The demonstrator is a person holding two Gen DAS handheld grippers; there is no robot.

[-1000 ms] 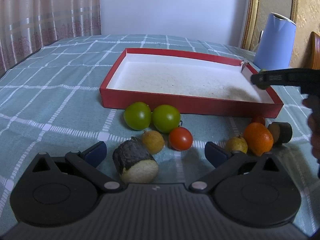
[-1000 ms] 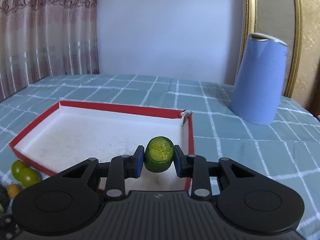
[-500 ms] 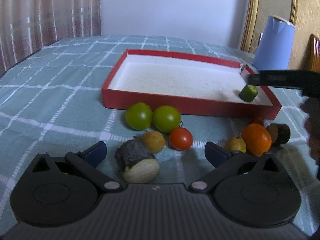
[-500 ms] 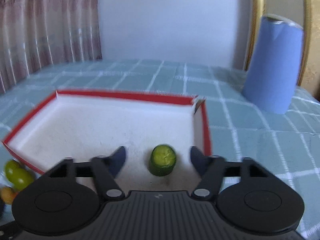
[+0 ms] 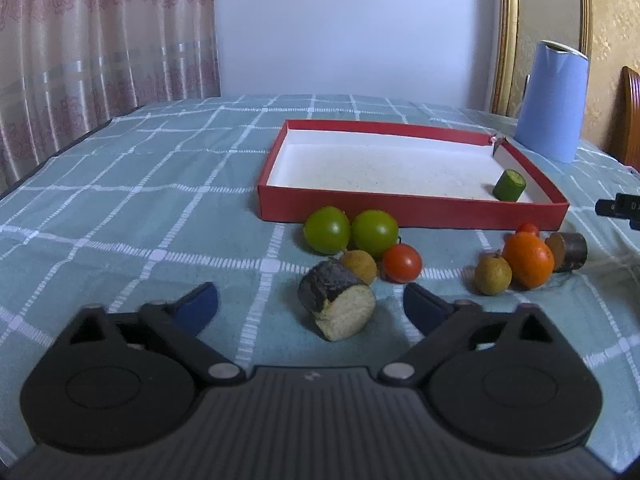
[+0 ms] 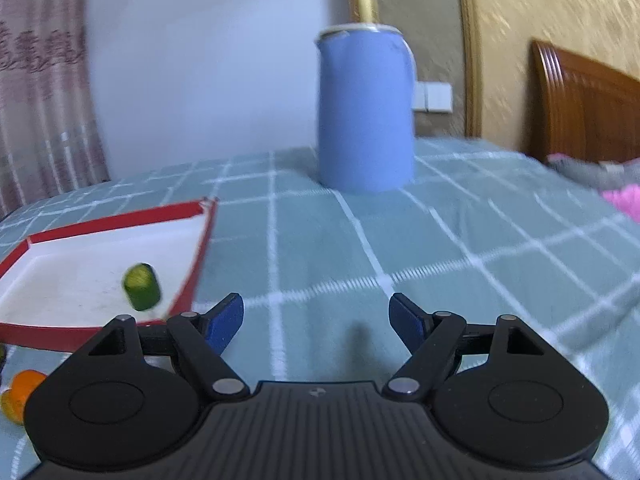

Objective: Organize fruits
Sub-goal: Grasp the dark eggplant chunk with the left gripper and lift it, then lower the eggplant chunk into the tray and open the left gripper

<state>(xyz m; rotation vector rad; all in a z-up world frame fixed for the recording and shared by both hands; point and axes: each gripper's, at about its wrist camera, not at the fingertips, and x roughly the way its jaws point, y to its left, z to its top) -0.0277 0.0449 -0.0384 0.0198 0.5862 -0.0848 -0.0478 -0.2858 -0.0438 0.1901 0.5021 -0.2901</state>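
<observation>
Right wrist view — cucumber piece (image 6: pixel 140 287) in red tray (image 6: pixel 200 248), left of the spread, empty fingers (image 6: pixel 226 322).

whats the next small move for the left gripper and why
Probably ease the left gripper forward so its open fingers straddle the dark-skinned cut piece directly ahead. Only the green cucumber piece lies in the red tray; the other fruits sit on the cloth outside it.

A matt woven checked cloth (image 5: pixel 120 184) covers the tabletop. The red tray (image 5: pixel 400 210) looks like cardboard, its white floor dull and speckled. The green tomatoes (image 5: pixel 327 230) and red tomato (image 5: pixel 402 262) shine smooth; the cut dark-skinned piece (image 5: pixel 336 306) is rough. The blue kettle (image 6: pixel 365 112) looks matt, with a metal rim.
</observation>
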